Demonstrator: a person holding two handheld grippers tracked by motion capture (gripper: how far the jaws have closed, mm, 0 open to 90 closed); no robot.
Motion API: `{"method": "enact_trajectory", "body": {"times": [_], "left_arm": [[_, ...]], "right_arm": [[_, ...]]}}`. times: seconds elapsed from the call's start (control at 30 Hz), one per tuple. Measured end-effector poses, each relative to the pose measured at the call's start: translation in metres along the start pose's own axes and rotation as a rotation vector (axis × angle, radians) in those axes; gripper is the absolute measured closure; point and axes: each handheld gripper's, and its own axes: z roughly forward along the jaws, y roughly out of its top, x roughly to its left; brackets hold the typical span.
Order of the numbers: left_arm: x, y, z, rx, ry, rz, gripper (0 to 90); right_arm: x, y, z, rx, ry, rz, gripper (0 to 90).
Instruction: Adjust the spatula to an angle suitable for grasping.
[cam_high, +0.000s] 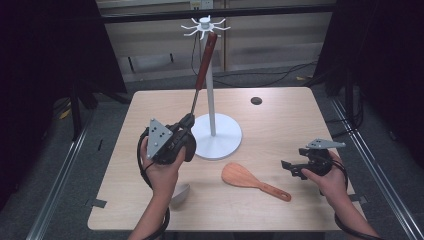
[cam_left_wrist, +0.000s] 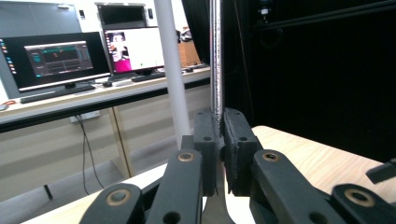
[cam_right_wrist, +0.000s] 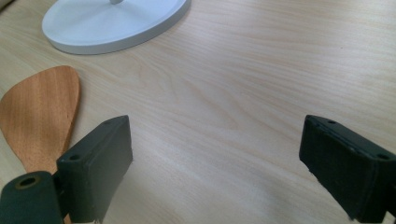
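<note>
Ladle (cam_high: 204, 65), red handle, tilted up w/ its top at the hooks of the white rack (cam_high: 210, 85); left gripper (cam_left_wrist: 219, 140) pinches its metal shaft; right gripper (cam_right_wrist: 212, 172) spread wide over table (cam_high: 280, 120); wooden spatula (cam_high: 252, 181) btwn them; no readable writing.
</note>
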Motion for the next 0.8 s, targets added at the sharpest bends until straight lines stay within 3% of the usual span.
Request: {"method": "enact_trajectory", "body": {"times": [0.43,0.73,0.8], "left_arm": [[0.0069,-0.0021,-0.0021,0.012,0.083,-0.002,85.1],[0.0072,-0.0039,0.0035,0.015,0.099,-0.013,85.1],[0.0069,-0.0031,0.0045,0.02,0.097,0.001,85.1]], "right_arm": [[0.0001,0.0001,-0.0003,-0.003,0.014,0.008,8.8],[-0.0009,-0.0014,-0.0011,-0.006,0.017,0.016,8.9],[-0.0011,-0.0019,-0.0018,-0.005,0.016,0.018,8.9]]}}
